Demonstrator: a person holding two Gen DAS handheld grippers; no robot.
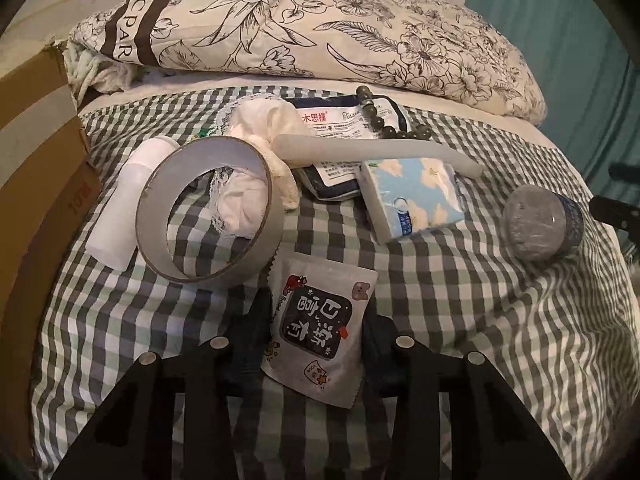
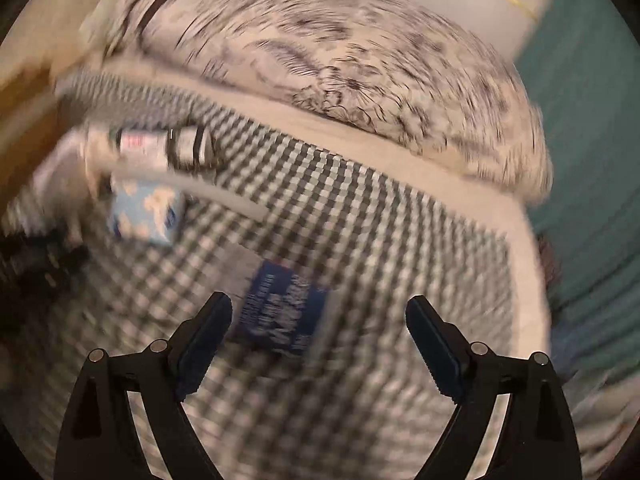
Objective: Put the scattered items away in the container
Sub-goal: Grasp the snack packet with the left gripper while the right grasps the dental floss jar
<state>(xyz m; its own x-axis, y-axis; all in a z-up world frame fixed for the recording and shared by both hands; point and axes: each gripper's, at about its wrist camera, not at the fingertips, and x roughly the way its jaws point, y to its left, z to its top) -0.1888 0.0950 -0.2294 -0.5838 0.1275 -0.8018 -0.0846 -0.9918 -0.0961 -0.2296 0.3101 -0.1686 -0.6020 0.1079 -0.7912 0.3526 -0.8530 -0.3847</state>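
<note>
- Here, your left tool [image 1: 316, 344] pinches the white snack packet [image 1: 320, 332] at six o'clock on the checked bed sheet [image 1: 460, 280].
- At ten o'clock of it sits the tape roll [image 1: 208, 212]; the cardboard box [image 1: 36, 152] is at nine.
- The tissue pack [image 1: 412, 196] lies at one o'clock.
- Your right tool [image 2: 320, 344] gapes wide, with a blurred blue-labelled item [image 2: 280, 316] lying between the fingers, unpressed.

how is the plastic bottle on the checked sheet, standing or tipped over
Tipped over: the plastic bottle lies on its side on the checked sheet, its round base facing the left wrist camera.
</note>
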